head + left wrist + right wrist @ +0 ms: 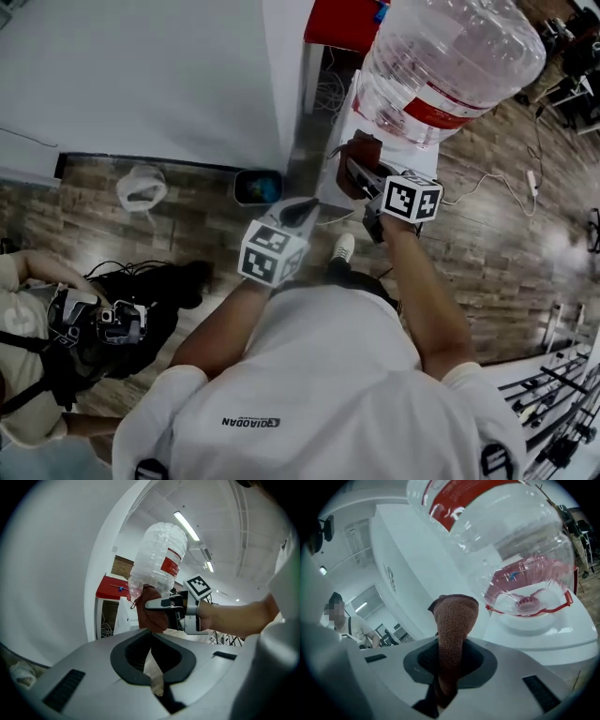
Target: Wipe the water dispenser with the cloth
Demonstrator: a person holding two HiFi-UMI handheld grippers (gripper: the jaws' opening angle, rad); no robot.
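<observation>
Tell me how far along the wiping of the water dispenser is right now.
Done: the cloth is picked up, clamped in the right gripper. In hand: it is held at the water dispenser's top, beside the bottle; contact can't be confirmed. Left: the wiping itself, since no wiped area shows. The left gripper hangs back, shut and empty.

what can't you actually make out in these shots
Front of the water dispenser: head view, covered by the right tongs and arm.
Whether the cloth touches it: right gripper view, the cloth hides its own far side.
Label print on the bottle: every view, too small.
</observation>
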